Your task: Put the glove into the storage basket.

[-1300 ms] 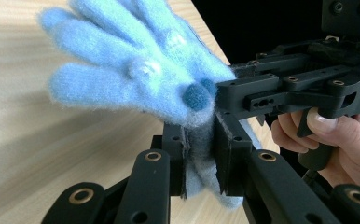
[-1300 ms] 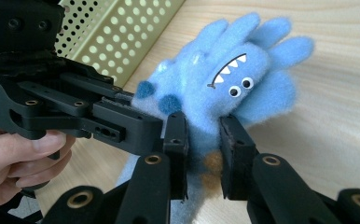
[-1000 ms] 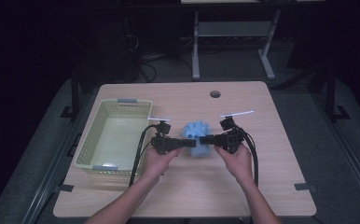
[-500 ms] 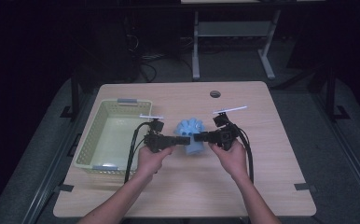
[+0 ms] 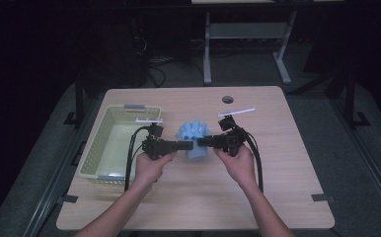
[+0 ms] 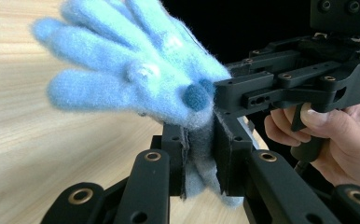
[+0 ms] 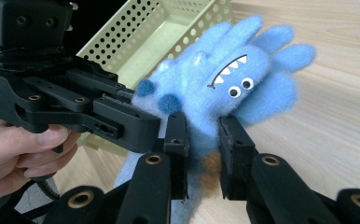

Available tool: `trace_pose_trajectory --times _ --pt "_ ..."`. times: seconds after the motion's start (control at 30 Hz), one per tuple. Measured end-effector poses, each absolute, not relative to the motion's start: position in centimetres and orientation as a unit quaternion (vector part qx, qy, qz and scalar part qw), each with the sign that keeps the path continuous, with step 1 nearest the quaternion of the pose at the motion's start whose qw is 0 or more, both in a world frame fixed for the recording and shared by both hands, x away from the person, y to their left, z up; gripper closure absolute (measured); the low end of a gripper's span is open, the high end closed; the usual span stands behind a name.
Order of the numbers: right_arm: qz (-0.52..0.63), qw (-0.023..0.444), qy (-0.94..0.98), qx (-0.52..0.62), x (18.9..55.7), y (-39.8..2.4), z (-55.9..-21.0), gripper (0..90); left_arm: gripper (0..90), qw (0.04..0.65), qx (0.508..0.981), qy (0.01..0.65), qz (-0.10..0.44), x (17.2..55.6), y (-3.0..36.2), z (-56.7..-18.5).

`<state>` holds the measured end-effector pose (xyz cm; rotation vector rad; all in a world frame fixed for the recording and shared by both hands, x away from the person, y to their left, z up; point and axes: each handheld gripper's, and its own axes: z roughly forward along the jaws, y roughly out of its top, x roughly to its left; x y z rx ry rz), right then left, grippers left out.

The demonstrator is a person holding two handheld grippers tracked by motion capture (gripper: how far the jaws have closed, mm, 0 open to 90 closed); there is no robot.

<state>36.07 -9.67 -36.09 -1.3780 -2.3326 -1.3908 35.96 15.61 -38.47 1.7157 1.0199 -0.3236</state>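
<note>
I had the blue monster glove (image 5: 194, 142) pinched from both sides, left gripper (image 5: 187, 145) and right gripper (image 5: 202, 142) each clamped on its fabric, above the table (image 5: 277, 197) beside the yellow basket (image 5: 110, 143). I judged the next move was carrying it over the basket without slackening.

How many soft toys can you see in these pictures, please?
1: a fluffy light-blue monster-faced plush toy, held above the wooden table between the left gripper and right gripper, right of the pale green perforated plastic basket.
</note>
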Motion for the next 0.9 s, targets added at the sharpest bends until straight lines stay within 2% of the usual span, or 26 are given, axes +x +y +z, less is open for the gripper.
trace_pose_trajectory --times 0.9 --pt "-0.458 0.053 -0.777 -0.428 37.2 -6.6 -34.4 75.8 75.8 0.536 0.716 0.430 -0.123 36.4 18.9 -36.9"
